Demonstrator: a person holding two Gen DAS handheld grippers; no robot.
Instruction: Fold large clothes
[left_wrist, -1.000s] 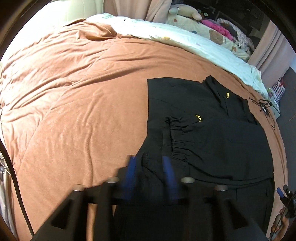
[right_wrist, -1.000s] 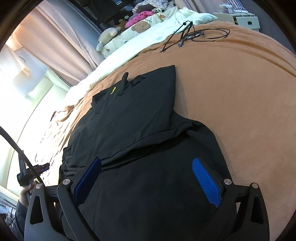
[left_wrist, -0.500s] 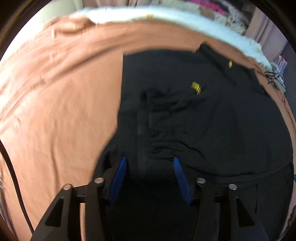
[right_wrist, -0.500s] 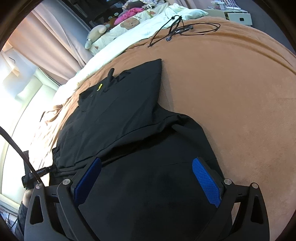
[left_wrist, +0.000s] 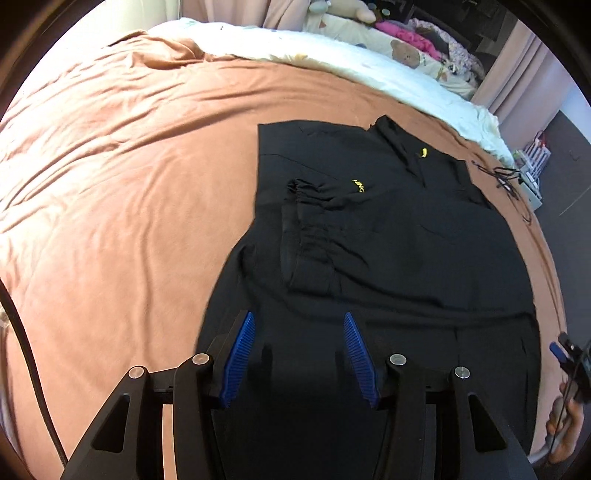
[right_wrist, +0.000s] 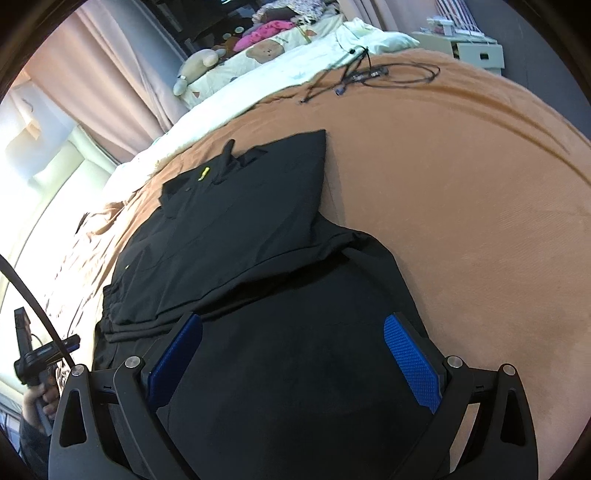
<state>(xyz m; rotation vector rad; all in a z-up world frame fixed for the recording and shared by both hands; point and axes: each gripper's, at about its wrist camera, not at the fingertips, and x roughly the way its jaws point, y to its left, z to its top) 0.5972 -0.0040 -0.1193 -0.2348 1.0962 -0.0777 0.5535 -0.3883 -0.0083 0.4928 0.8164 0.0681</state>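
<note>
Your left gripper (left_wrist: 297, 325) hangs over the near hem of the black jacket (left_wrist: 388, 229), its blue pads (left_wrist: 240, 354) parted with nothing between them but a view of the cloth below. Your right gripper (right_wrist: 291, 332) is spread wider, also clear of the fabric, over the jacket's lower right side.

Look at the markings: you have small yellow lettering (left_wrist: 359, 185) on the chest, too small and skewed to read, and a second yellow mark (left_wrist: 424, 152) near the collar.

You have one garment, lying on the brown bedspread (left_wrist: 129, 184), toward its right half in the left wrist view. It is plain black, collar at the far end, hem toward you. One sleeve with a gathered elastic cuff (left_wrist: 306, 192) is folded inward across the chest; the other side is folded in too, its edge forming a slanted line across the body in the right wrist view.

Beyond it you can count one tangle of black cables (right_wrist: 369, 74) on the bedspread, one white patterned quilt (left_wrist: 332, 48) along the far edge, and one plush toy (right_wrist: 195, 64) by the curtains (right_wrist: 110, 74).
</note>
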